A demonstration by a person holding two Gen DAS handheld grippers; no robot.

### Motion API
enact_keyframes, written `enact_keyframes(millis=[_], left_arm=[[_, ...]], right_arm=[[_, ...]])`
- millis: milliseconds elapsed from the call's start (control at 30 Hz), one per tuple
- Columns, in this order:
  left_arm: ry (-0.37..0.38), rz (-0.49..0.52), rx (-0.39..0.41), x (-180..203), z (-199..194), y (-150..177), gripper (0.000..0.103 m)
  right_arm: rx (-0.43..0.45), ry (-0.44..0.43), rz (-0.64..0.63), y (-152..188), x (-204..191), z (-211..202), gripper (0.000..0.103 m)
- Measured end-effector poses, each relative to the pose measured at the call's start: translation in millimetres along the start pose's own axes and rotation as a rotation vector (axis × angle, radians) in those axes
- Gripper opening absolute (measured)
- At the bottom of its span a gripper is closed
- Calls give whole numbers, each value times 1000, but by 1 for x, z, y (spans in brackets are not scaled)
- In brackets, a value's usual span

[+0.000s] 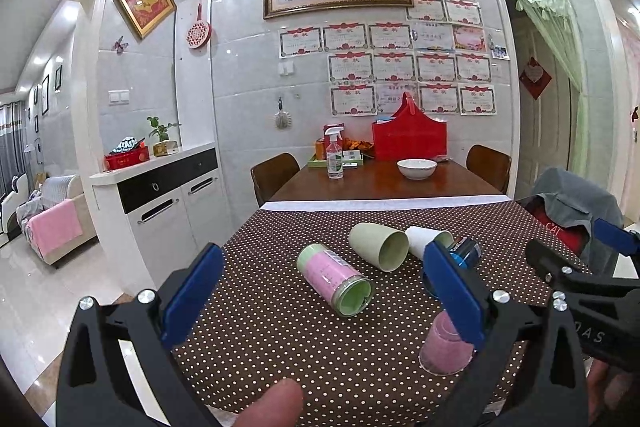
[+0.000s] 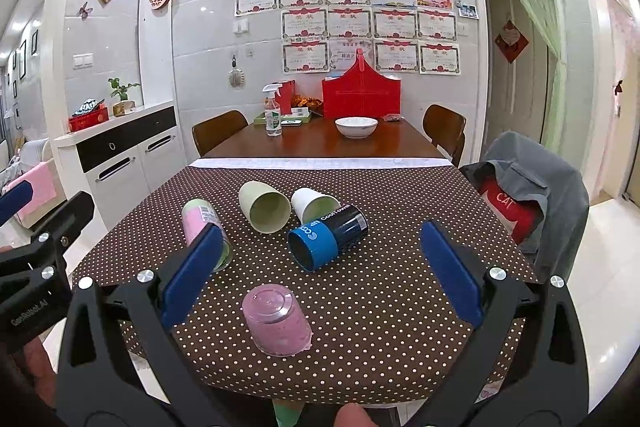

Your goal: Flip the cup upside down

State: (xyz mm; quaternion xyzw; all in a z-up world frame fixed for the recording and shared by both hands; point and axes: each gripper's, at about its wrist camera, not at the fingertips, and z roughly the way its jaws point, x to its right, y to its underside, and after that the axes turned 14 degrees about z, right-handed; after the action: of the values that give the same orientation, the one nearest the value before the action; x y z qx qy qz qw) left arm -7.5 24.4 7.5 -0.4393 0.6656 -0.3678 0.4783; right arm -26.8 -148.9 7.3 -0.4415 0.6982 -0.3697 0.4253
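Several cups are on the brown dotted tablecloth. A pink translucent cup stands upside down near the front edge; it also shows in the left wrist view, partly behind a finger. Lying on their sides: a pink-and-green cup, a pale green cup, a white cup, and a blue-and-black cup. My left gripper is open and empty above the table's front left. My right gripper is open and empty above the pink cup.
Beyond the cloth, a wooden table holds a white bowl, a spray bottle and a red basket. A chair with a grey jacket stands at the right. A white cabinet stands at the left.
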Motion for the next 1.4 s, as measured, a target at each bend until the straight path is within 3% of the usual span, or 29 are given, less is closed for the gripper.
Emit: enact_keyframes(millis=[1267,1400], left_arm=[[15,-22,-6,1,1,1,99],[24,-19,43,1,-7,2,99]], right_arm=[[-1,0,6,2,1,0,97],[-3,0,7,2,1,0,97]])
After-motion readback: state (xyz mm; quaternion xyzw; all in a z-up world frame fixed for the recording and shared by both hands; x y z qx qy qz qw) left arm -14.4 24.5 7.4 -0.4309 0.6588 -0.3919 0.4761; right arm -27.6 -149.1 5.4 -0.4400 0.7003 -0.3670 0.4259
